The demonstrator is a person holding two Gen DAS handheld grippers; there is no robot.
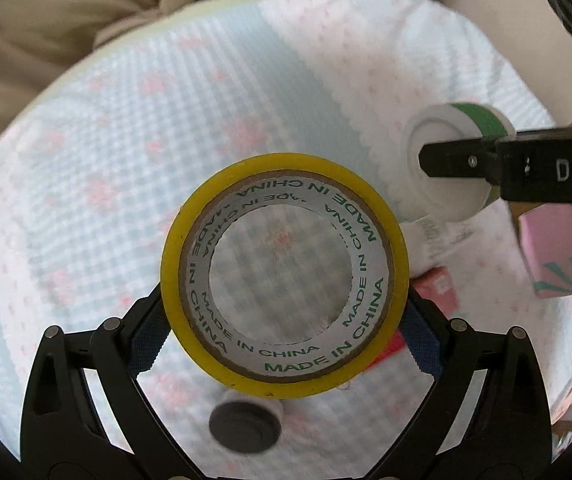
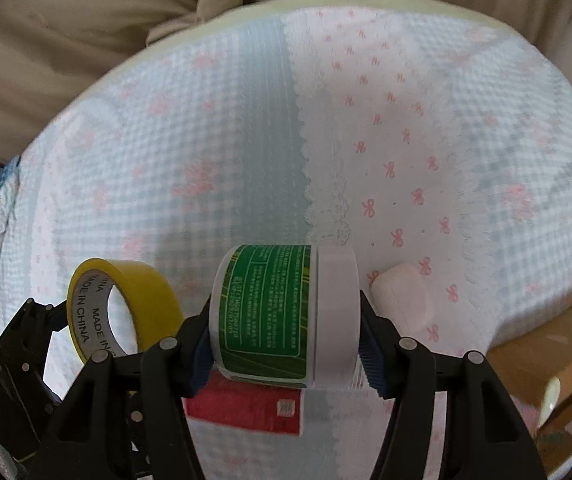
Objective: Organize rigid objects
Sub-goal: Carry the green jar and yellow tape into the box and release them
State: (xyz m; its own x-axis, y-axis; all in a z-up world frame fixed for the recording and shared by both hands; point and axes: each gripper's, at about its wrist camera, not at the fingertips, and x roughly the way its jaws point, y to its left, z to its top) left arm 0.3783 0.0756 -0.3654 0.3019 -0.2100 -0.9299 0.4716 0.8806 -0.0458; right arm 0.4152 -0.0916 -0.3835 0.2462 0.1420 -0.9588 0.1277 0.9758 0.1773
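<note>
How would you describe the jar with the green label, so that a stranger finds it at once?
Look above the checked bedspread, at the right gripper. The jar lies sideways, clamped between its pads. Its green label and white lid distinguish it from the yellow tape roll beside it.

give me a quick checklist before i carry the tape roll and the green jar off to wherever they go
1. Left hand-held gripper holds the yellow tape roll by its outer rim, pads on both sides: ok.
2. Right hand-held gripper clamps the green-labelled jar end to end, base on one pad and white lid on the other: ok.
3. Both items lifted off the patterned cloth: ok.
4. The two grippers sit close side by side; room to move without bumping: cannot tell.
5. Loose items below, a red packet and a small white cylinder, stay out of the path: cannot tell.
6. Drop-off spot in view: not ok, none clearly visible.
</note>
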